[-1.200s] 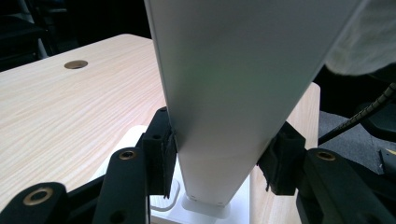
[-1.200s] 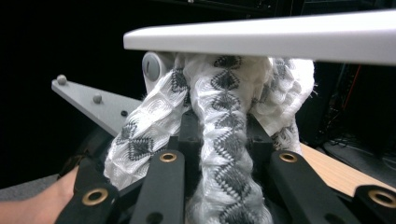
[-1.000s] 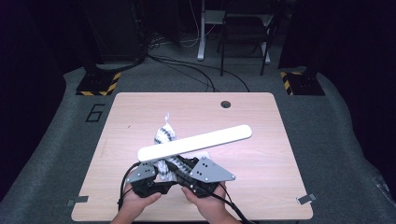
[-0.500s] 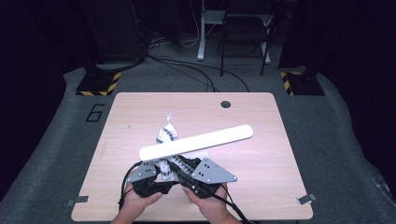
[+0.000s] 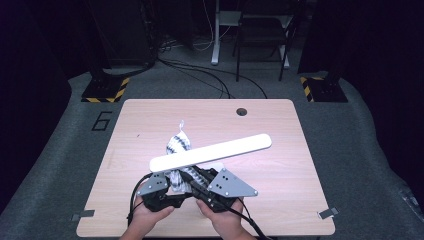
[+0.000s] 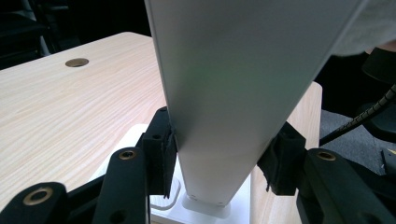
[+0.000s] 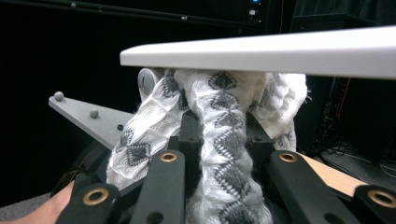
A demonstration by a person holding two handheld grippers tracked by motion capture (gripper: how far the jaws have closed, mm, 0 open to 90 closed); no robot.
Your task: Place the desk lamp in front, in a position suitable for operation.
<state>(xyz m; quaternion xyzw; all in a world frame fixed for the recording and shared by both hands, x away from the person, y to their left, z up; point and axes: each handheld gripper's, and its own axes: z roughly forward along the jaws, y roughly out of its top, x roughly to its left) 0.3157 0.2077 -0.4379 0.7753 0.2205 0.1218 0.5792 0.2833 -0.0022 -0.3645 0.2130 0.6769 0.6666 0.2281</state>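
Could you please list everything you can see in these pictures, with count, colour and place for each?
Table: one, light wood, centre of the high view, with a round hole near its far edge.
Flat bar: one, white, long, lying slantwise above the near middle of the table, clamped at its near end.
Cloth: one, white with grey diamond pattern, bunched under the bar.
Floor mat: grey, around the table, marked with a 6.
Stands: two, black with yellow-black striped bases, beyond the table.
Left gripper: black, jaws shut on the bar.
Right gripper: black, jaws shut on the cloth.
Hands: two, near edge.
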